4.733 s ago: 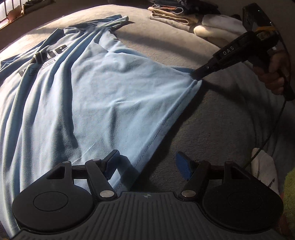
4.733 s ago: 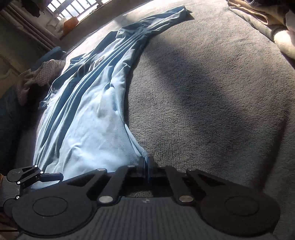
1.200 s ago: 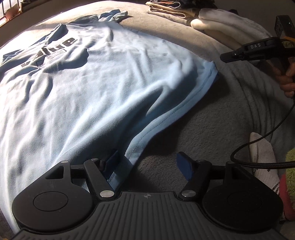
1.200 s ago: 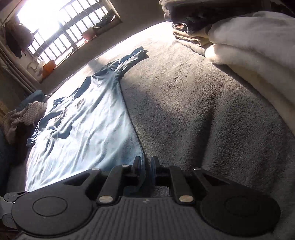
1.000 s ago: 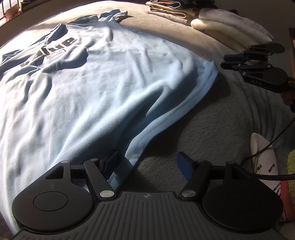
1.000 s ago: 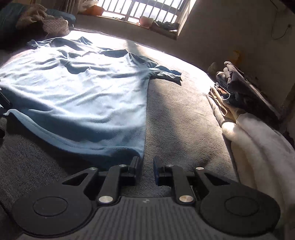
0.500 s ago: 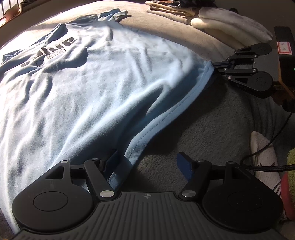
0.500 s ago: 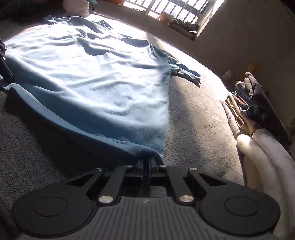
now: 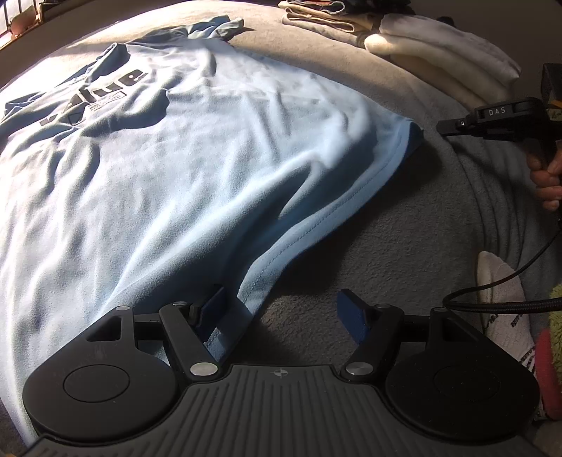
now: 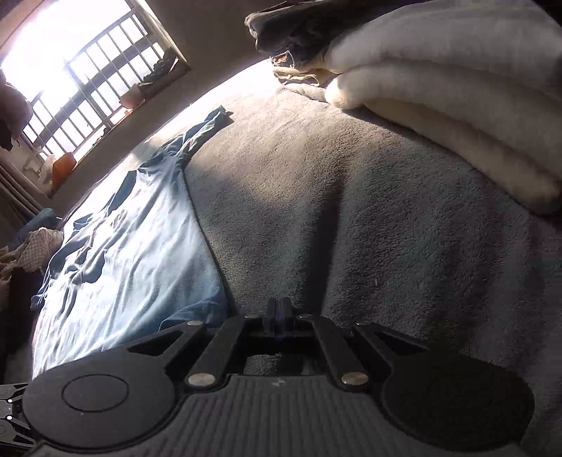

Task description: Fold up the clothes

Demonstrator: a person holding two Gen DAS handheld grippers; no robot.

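A light blue T-shirt (image 9: pixel 182 168) lies spread flat, print side up, on a grey blanket (image 9: pixel 404 225) that covers the bed. Dark letters run across its chest at the far left, and sun from the barred window (image 10: pixel 87 88) falls across the upper half of it. One sleeve (image 10: pixel 207 130) trails off toward the far edge, bunched and narrow.

The left gripper (image 9: pixel 281 309) sits low at the near hem with its jaws spread wide. Its left finger (image 9: pixel 210 306) rests on the cloth at the hem's corner, while the right finger (image 9: pixel 351 316) stands over bare blanket, nothing between them.

The right gripper (image 10: pixel 279 316) has its jaws pressed together. It hangs just off the shirt's other bottom corner, apart from the cloth, over the blanket, and it holds nothing. Seen from the left wrist, it pokes in from the right edge with "DAS" on its side, gripped by a hand (image 9: pixel 546 179), and a black cable (image 9: pixel 509 298) loops down from it.

Beyond the shirt, a folded cream blanket (image 10: pixel 456 105) lies along the right side, with a stack of folded clothes (image 9: pixel 316 17) behind it. A white sock (image 9: pixel 502 302) shows at the lower right of the left wrist view, and a heap of crumpled cloth (image 10: pixel 24 253) sits off the bed's left side.
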